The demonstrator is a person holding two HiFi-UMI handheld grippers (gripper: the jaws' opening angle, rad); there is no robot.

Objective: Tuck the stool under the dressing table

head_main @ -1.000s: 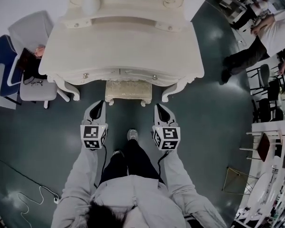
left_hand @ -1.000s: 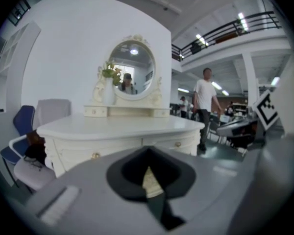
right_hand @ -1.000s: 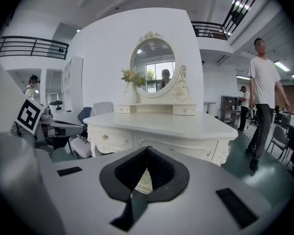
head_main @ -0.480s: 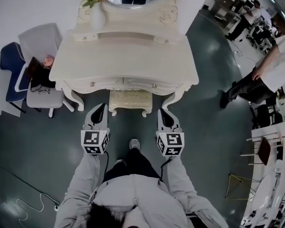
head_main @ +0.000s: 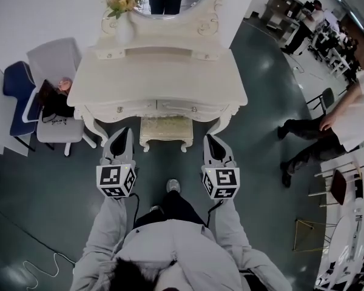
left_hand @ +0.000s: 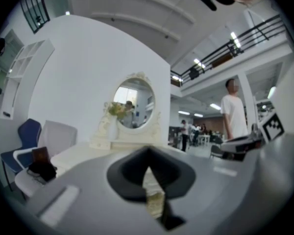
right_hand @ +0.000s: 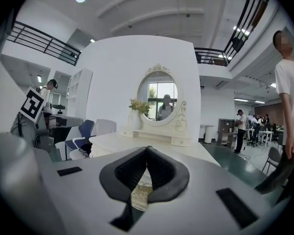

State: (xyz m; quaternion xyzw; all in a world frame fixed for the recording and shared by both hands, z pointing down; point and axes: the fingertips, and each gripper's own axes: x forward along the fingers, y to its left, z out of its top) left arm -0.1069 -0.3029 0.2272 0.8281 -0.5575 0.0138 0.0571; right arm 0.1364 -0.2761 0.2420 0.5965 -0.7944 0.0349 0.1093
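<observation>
A cream stool [head_main: 165, 129] with a patterned seat stands mostly under the front of the white dressing table [head_main: 158, 80], only its near edge and two legs showing. My left gripper [head_main: 122, 137] is shut and empty, held in the air to the stool's left. My right gripper [head_main: 211, 143] is shut and empty too, on the stool's right. Neither touches the stool. Through the left gripper [left_hand: 148, 164] tips a strip of the patterned seat [left_hand: 154, 199] shows. The right gripper [right_hand: 147, 155] also frames the seat [right_hand: 141, 194], with the table [right_hand: 152, 148] and its oval mirror [right_hand: 159, 100] beyond.
A grey chair [head_main: 56, 105] with a dark bag and a blue chair [head_main: 17, 96] stand left of the table. A vase of flowers [head_main: 125, 8] sits on the table. A person [head_main: 333, 126] walks at the right. Racks and chairs [head_main: 343, 223] crowd the right edge. My foot [head_main: 173, 187] is between the grippers.
Both grippers have risen and stayed shut. The view has pulled back, showing more of the mirror and table. The person at the right has walked nearer along the right side.
</observation>
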